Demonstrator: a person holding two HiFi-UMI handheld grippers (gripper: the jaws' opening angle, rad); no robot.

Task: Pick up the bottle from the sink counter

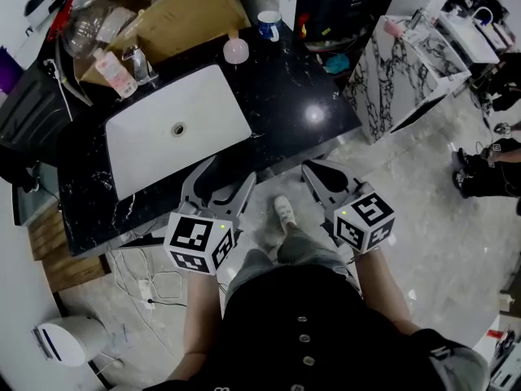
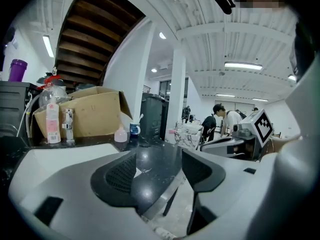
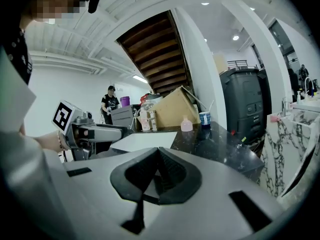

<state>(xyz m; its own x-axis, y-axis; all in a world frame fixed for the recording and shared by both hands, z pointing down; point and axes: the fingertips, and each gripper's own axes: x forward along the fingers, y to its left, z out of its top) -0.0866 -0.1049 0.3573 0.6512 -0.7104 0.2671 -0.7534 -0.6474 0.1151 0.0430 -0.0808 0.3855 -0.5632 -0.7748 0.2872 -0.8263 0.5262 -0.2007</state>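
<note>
Bottle (image 1: 114, 73): long axis upright, cap up, at the back of the counter (image 1: 293, 88), just beside the faucet (image 1: 140, 62). A pink bottle (image 1: 235, 50) stands upright behind the sink (image 1: 203, 112). Both grippers are held side by side at the near counter edge, pointed toward it and tilted slightly down. Left gripper (image 1: 221, 182): jaws apart, empty. Right gripper (image 1: 317, 171): jaws closed together, empty.

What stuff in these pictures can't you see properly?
- Print on the tall pink bottle: too small in every view.
- Inside the cardboard box: partly cut off by the head view's top edge; its own wall hides it in both gripper views.
- Inside the blue cup: too small in the head view, seen side-on in the gripper views.
</note>
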